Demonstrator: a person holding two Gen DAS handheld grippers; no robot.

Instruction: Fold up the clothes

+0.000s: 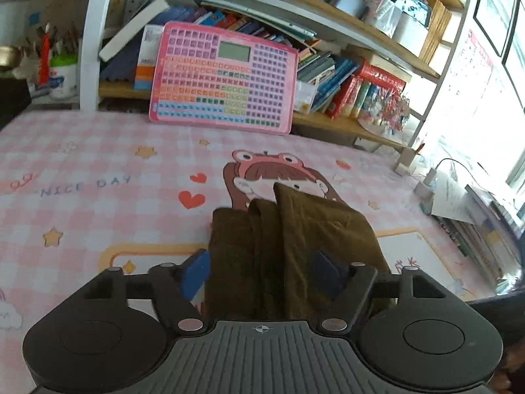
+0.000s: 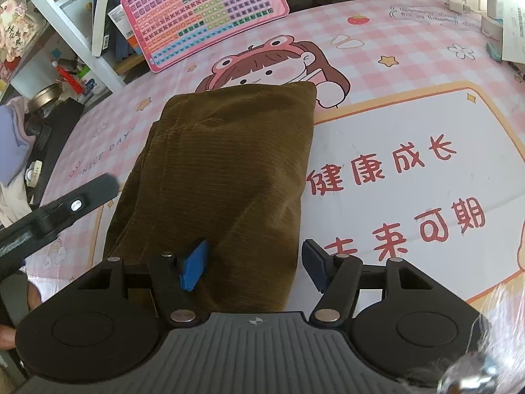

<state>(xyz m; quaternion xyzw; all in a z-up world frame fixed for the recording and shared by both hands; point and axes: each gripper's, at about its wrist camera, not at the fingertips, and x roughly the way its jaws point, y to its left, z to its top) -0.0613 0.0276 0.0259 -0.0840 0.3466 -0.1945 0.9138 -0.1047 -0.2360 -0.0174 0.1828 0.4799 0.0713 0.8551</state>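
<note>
An olive-brown corduroy garment [image 2: 226, 170] lies folded into a thick rectangle on the pink checked table mat [image 2: 410, 75]. In the left wrist view its stacked layers [image 1: 288, 246] run between the blue pads of my left gripper [image 1: 265, 272], whose jaws stand wide apart around the cloth without pinching it. My right gripper [image 2: 254, 267] is open at the garment's near end; its left pad [image 2: 193, 266] rests on the cloth and its right pad [image 2: 315, 262] is over the mat beside the edge. The left gripper's finger [image 2: 82, 197] shows at the garment's left side.
A pink toy keyboard [image 1: 223, 75] leans against the bookshelf [image 1: 347, 121] at the back of the table. Chargers and papers [image 2: 492, 13] lie at the far right. A black box and jars [image 1: 19, 92] stand at the far left.
</note>
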